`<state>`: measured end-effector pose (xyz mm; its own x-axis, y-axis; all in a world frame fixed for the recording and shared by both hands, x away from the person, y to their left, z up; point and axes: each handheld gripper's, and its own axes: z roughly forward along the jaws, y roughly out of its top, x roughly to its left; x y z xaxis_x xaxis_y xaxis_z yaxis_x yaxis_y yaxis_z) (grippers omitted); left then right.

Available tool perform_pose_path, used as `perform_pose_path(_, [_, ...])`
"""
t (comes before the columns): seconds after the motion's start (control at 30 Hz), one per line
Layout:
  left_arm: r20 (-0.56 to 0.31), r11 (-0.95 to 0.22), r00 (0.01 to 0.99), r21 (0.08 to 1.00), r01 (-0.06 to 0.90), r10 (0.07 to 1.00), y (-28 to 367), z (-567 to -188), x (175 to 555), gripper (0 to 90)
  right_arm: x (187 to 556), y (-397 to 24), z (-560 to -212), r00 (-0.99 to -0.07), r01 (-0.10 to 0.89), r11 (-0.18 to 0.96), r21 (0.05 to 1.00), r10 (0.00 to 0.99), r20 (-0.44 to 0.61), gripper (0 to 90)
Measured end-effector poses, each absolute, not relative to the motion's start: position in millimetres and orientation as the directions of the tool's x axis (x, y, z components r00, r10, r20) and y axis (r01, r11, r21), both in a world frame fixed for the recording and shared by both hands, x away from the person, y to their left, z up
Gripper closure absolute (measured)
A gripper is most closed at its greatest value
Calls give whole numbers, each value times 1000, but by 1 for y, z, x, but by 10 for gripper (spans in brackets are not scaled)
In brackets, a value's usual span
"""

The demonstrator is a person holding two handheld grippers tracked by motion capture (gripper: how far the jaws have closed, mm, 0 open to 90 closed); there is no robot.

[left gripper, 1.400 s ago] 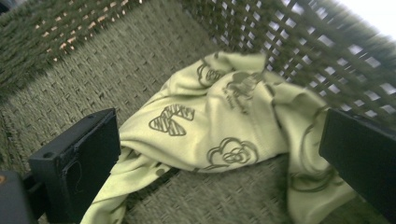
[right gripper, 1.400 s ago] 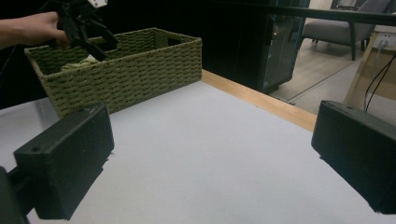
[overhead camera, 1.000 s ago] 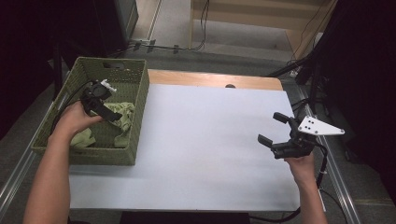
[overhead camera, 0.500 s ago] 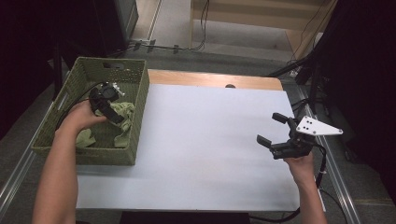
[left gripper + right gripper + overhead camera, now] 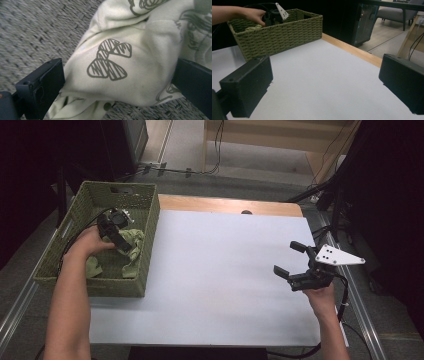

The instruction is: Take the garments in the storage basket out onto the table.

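Two grippers here: left gripper [image 5: 121, 231] is down in the basket [image 5: 148, 227], jaws spread around a bunched pale cloth [image 5: 125, 57] between them. Right gripper [image 5: 291, 261] hovers over the worktop [image 5: 215, 270], jaws spread, holding nothing.

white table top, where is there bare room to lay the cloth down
The white table top is bare between the green woven basket and the open right gripper. Inside the basket it is crowded: pale green printed cloth and left gripper.
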<state>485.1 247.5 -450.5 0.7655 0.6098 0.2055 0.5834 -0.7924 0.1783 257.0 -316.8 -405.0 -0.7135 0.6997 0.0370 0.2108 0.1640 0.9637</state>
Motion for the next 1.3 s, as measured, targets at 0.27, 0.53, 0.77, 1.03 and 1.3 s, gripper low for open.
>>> perform_pose_path(0.27, [152, -782, 769, 176, 597, 621, 251, -458, 490, 0, 257, -317, -405, -715, 205, 161, 965, 698, 35, 0])
perform_pose_path(0.53, [122, -775, 767, 178, 607, 629, 253, -458, 490, 91, 256, -316, -404, -717, 206, 161, 965, 696, 37, 0])
perform_pose_path(0.77, [171, -796, 778, 146, 587, 605, 249, -450, 486, 368, 256, -317, -404, -718, 202, 160, 966, 695, 35, 0])
perform_pose_path(1.03, [202, -804, 778, 145, 577, 595, 247, -450, 482, 449, 255, -316, -403, -719, 199, 162, 966, 694, 32, 0])
perform_pose_path(1.3, [233, -799, 765, 157, 580, 601, 246, -450, 478, 549, 255, -315, -404, -720, 202, 162, 966, 693, 34, 0])
